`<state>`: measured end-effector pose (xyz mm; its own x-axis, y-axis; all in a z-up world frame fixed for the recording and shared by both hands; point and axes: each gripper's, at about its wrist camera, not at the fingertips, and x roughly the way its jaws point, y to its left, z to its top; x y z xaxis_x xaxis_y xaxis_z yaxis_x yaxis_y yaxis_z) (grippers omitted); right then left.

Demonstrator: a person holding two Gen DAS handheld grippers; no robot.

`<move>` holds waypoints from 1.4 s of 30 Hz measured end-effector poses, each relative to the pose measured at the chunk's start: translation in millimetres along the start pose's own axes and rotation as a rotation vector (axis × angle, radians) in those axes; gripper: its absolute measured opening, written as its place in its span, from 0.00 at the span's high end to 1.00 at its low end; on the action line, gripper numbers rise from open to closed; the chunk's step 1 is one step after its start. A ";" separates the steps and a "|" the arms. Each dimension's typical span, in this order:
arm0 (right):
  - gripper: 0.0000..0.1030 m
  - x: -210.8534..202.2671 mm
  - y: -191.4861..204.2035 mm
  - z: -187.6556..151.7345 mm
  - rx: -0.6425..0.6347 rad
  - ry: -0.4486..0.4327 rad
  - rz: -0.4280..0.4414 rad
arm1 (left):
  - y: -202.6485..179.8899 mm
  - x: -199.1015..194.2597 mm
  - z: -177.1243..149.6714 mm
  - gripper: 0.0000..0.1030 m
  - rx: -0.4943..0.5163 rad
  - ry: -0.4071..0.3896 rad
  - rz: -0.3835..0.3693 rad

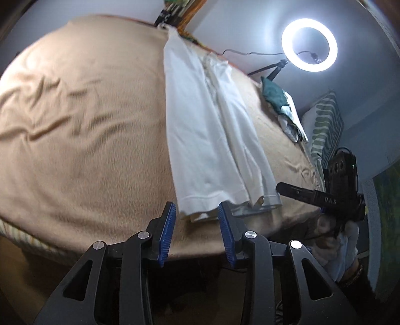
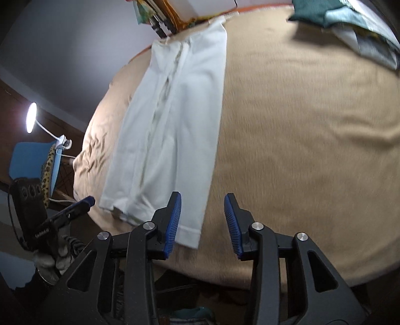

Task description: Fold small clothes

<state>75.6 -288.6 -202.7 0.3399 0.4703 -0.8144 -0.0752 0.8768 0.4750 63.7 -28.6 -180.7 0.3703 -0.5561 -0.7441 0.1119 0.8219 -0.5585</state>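
A pair of white trousers (image 1: 207, 130) lies folded lengthwise on the tan blanket (image 1: 82, 140), legs stacked, hems toward the near edge. My left gripper (image 1: 196, 208) hovers open just above the hems, nothing between its blue pads. In the right wrist view the same trousers (image 2: 172, 125) stretch away from the near edge. My right gripper (image 2: 202, 200) stands open over the bare blanket (image 2: 300, 125), beside the trousers' right hem. Each gripper shows in the other's view: the right gripper (image 1: 282, 187) at right, the left gripper (image 2: 87, 201) at left, both hand-held.
A pile of folded clothes, green on top (image 1: 275, 95), sits at the far right of the bed (image 2: 325, 15). A lit ring light (image 1: 309, 45) stands behind it, next to a striped pillow (image 1: 325, 125). A desk lamp (image 2: 31, 117) and a blue chair (image 2: 32, 160) stand off the bed's left.
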 end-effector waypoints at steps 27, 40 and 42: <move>0.95 5.6 -18.2 -25.9 0.044 0.075 0.204 | 11.5 8.3 -3.3 0.97 -0.049 0.000 -0.071; 0.95 -19.3 -21.6 -7.2 0.059 0.007 0.297 | -6.7 -13.6 26.1 0.97 -0.005 -0.085 -0.107; 0.95 -22.1 -18.1 0.7 0.060 -0.010 0.305 | -9.4 -14.4 34.7 0.97 -0.003 -0.100 -0.111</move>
<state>70.1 -314.9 -193.1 0.3197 0.7098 -0.6277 -0.1203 0.6876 0.7161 89.3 -24.0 -152.0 0.4458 -0.6285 -0.6374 0.1550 0.7556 -0.6365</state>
